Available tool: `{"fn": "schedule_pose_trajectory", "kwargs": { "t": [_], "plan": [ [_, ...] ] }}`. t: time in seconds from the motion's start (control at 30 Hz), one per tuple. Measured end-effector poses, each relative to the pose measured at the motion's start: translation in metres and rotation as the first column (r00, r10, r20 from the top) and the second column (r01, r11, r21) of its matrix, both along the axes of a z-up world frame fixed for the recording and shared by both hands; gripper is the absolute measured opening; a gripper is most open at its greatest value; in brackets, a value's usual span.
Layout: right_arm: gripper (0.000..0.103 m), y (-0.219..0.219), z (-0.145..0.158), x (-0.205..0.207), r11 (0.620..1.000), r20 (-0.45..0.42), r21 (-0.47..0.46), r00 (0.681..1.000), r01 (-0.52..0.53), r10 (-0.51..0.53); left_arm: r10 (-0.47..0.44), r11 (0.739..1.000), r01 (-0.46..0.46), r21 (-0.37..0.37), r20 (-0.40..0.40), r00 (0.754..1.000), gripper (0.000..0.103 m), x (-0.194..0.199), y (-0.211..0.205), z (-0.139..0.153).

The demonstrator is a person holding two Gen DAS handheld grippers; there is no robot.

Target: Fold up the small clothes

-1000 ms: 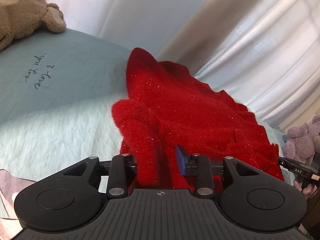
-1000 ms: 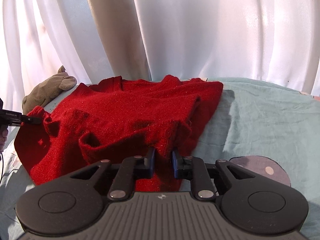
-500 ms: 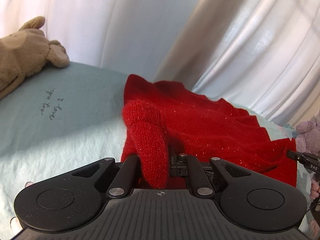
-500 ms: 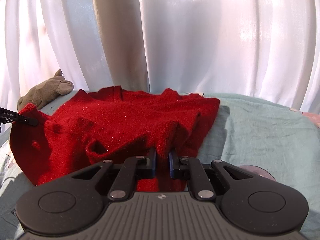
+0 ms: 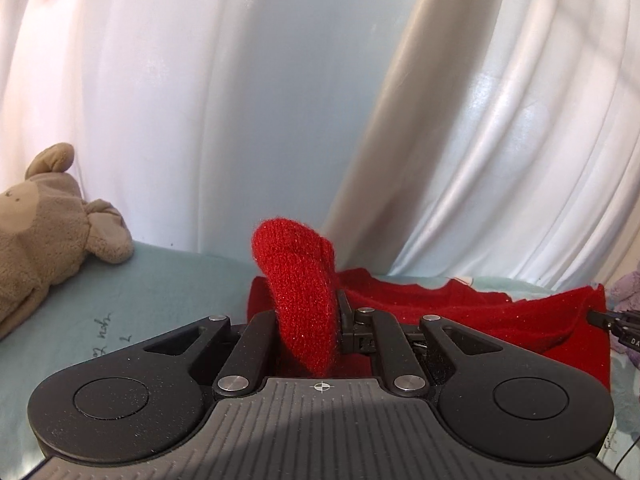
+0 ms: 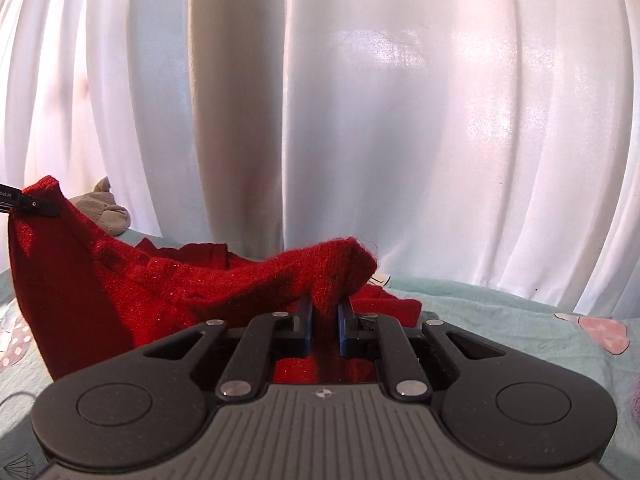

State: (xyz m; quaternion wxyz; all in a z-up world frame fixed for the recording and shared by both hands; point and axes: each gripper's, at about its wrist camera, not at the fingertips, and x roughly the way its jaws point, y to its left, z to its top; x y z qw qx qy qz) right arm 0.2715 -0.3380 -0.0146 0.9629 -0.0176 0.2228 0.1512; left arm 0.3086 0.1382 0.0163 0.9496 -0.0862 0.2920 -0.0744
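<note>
Both grippers are clamping the red sweater (image 5: 500, 312) over the bed (image 5: 168, 280): left gripper (image 5: 308, 320) pinching a fold blocking its view, right gripper (image 6: 324, 312) pinching another edge. Only the left view is showing the bear's (image 5: 44, 224) face at 9 o'clock; curtains (image 6: 400, 120) are hanging at 12.

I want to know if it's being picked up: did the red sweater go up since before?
Yes. The red sweater, pinched by both grippers, rose against the white curtain.
</note>
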Motion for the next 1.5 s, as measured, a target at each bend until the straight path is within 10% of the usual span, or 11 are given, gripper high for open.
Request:
{"fn": "schedule_pose_trajectory", "kwargs": {
  "t": [0.53,0.67,1.0,1.5],
  "plan": [
    [0.030,-0.006,-0.062,0.078,0.998,-0.249,0.057,0.968,0.031,-0.016,0.030,0.996,-0.046,-0.081,-0.187,0.982,0.021,0.049,0.011,-0.090],
    [0.013,0.001,-0.059,0.072,0.998,-0.208,-0.011,0.977,0.054,-0.055,0.053,0.997,-0.061,-0.050,-0.164,0.985,0.011,0.042,0.008,-0.080],
    [0.008,0.011,-0.011,0.068,0.978,0.035,-0.125,0.986,0.168,-0.165,0.089,0.994,-0.091,0.067,0.041,0.995,0.011,0.060,-0.009,-0.011],
    [0.007,0.026,-0.049,0.145,0.934,-0.005,-0.209,0.955,0.289,-0.296,0.161,0.959,-0.141,0.248,-0.060,0.985,0.012,0.127,-0.037,-0.086]
  ]
}}
